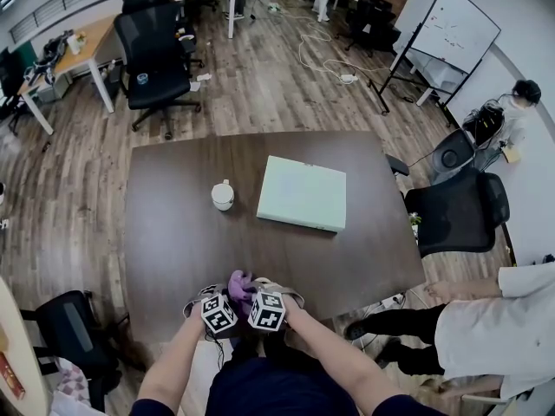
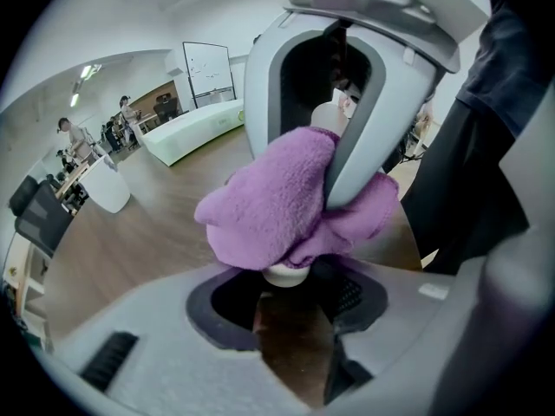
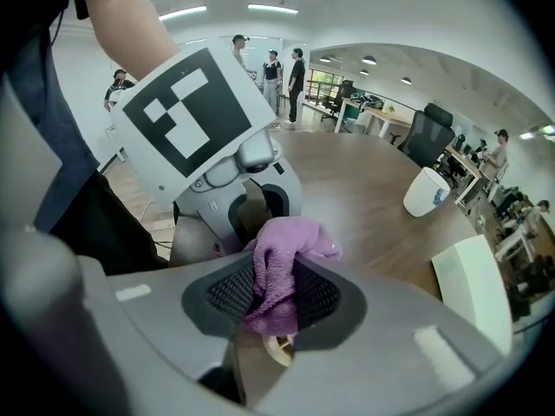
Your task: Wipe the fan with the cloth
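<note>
Right gripper (image 3: 274, 295) has its fingers clamped on the purple cloth (image 3: 293, 237). The cloth is bunched between both tools at the bottom centre of the head view, over the counter's (image 1: 173, 250) near edge. Left gripper (image 2: 286, 295): fingers clenched round a small white object (image 2: 286, 275), mostly buried under the cloth. Can't tell if it's the fan. A white cup-like item (image 1: 223, 195) and a pale green box (image 1: 302, 193) sit mid-counter, well apart.

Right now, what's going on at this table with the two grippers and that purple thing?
A person at the near edge of the table holds a gripper in each hand. The right gripper is shut on a purple cloth, which drapes over a small white object, probably the fan, that the left gripper appears to grip. A white cup and a pale green box sit farther back.
</note>
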A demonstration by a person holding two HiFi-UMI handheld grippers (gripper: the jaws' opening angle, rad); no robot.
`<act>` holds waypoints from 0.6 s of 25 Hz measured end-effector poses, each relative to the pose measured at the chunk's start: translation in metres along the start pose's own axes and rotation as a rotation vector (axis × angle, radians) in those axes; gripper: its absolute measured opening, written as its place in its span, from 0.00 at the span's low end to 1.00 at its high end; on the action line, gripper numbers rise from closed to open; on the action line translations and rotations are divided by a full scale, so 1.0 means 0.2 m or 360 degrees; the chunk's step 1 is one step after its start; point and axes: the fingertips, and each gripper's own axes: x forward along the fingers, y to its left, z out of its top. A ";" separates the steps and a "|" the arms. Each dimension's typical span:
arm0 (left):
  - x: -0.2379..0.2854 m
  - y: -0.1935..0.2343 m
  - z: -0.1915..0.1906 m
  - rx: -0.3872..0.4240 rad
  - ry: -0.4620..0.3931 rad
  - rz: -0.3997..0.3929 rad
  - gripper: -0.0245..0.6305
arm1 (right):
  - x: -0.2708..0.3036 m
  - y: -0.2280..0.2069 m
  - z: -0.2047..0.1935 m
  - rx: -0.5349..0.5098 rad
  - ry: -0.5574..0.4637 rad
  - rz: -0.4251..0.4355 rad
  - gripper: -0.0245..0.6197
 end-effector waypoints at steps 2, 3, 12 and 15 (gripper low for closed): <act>0.00 0.00 0.00 0.0003 0.0000 -0.0004 0.32 | -0.01 -0.03 -0.02 0.0032 -0.0006 -0.0013 0.22; 0.00 0.00 -0.01 0.0004 -0.0001 -0.0005 0.32 | -0.02 -0.04 -0.03 0.0051 -0.0009 -0.0020 0.22; 0.00 0.01 0.00 -0.0002 0.0005 -0.0005 0.32 | -0.11 -0.18 -0.15 0.0206 -0.0020 -0.0109 0.22; 0.01 0.01 0.00 0.0000 0.0010 -0.0003 0.32 | -0.15 -0.21 -0.22 0.0267 -0.0017 -0.0142 0.22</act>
